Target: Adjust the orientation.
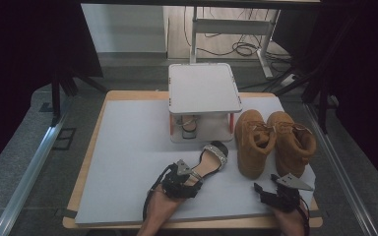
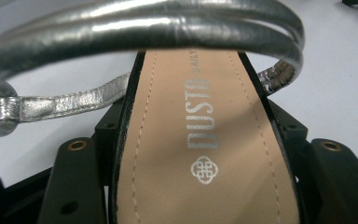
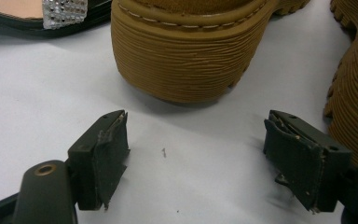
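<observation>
One grey mat (image 1: 128,162) covers the wooden table (image 1: 86,172) — dark room around.

wood-edged table (image 1: 86,162) topped with a pale grey mat (image 1: 128,147). grey carpet floor (image 1: 29,162) around it, metal rail (image 1: 27,172) running along each side. behind the table a strip of wooden floor (image 1: 177,34) with loose black cables (image 1: 243,48) and a white desk frame (image 1: 231,27). dark curtains (image 1: 24,39) left and right, dim light
</observation>
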The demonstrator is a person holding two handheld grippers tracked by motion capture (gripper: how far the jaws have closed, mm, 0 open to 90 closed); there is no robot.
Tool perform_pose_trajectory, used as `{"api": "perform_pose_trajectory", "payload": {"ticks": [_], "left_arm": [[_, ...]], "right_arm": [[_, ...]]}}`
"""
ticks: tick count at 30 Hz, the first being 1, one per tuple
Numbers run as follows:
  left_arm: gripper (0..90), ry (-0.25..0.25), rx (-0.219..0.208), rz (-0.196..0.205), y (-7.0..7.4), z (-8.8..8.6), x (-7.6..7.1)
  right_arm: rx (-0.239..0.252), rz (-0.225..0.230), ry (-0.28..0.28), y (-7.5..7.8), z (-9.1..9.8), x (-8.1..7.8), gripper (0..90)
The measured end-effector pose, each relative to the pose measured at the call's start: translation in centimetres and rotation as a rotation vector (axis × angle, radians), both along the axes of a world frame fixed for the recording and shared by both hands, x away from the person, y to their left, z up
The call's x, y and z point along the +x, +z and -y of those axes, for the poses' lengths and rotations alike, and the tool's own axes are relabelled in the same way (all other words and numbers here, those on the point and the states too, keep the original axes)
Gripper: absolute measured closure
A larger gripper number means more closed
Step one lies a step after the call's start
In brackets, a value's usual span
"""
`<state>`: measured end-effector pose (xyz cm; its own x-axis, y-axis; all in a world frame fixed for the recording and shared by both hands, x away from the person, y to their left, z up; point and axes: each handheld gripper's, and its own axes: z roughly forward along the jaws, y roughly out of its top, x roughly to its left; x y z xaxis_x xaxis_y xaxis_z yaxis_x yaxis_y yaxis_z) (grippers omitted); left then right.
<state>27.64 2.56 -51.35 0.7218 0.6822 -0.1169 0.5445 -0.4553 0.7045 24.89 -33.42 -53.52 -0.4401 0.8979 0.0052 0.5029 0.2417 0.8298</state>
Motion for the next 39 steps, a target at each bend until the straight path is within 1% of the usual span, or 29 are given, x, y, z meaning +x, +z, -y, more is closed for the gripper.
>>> {"api": "perform_pose_trajectory", "payload": {"ticks": [4, 8, 12, 15, 21, 24, 25, 26, 28, 32, 35, 38, 39], "left_arm": [[39.0, 0.003, -0.015, 0.009, 0.2, -0.1, 0.0], [39.2, 0.004, -0.046, 0.021, 0.5, -0.5, 0.1], [39.3, 0.001, -0.063, 0.044, 0.9, -0.8, -0.1], [39.3, 0.002, -0.07, 0.058, 1.3, -1.0, -0.3], [39.4, 0.001, -0.061, 0.062, 1.7, -1.1, -0.4], [39.3, 0.0, -0.072, 0.037, 1.5, -1.3, -0.2], [39.2, -0.002, -0.069, 0.028, 1.4, -1.4, -0.1], [39.1, -0.004, -0.073, 0.026, 1.3, -1.5, 0.0], [38.9, -0.013, -0.058, 0.013, 1.0, -1.6, 0.1], [38.6, -0.031, -0.018, 0.007, 0.6, -1.4, 0.1], [38.3, -0.034, -0.007, -0.006, 0.4, -1.3, 0.3], [37.7, -0.036, 0.011, -0.04, 0.4, -1.0, 0.6], [36.8, -0.03, 0.001, -0.054, 0.4, -0.9, 0.7]], "right_arm": [[0.0, 0.0, 0.0, 0.0, 0.0, 0.0, 21.6], [0.0, 0.0, 0.0, 0.0, 0.0, 0.0, 21.6], [0.0, 0.0, 0.0, 0.0, 0.0, 0.0, 21.5], [0.0, 0.0, 0.0, 0.0, 0.0, 0.0, 21.5], [0.0, 0.0, 0.0, 0.0, 0.0, 0.0, 21.6], [0.0, 0.0, 0.0, 0.0, 0.0, 0.0, 21.5], [0.0, 0.0, 0.0, 0.0, 0.0, 0.0, 21.6], [0.0, 0.0, 0.0, 0.0, 0.0, 0.0, 21.5], [0.0, 0.0, 0.0, 0.0, 0.0, 0.0, 21.6], [0.0, 0.0, 0.0, 0.0, 0.0, 0.0, 21.6], [0.0, 0.0, 0.0, 0.0, 0.0, 0.0, 21.6], [0.0, 0.0, 0.0, 0.0, 0.0, 0.0, 21.5], [0.0, 0.0, 0.0, 0.0, 0.0, 0.0, 21.5]]}}
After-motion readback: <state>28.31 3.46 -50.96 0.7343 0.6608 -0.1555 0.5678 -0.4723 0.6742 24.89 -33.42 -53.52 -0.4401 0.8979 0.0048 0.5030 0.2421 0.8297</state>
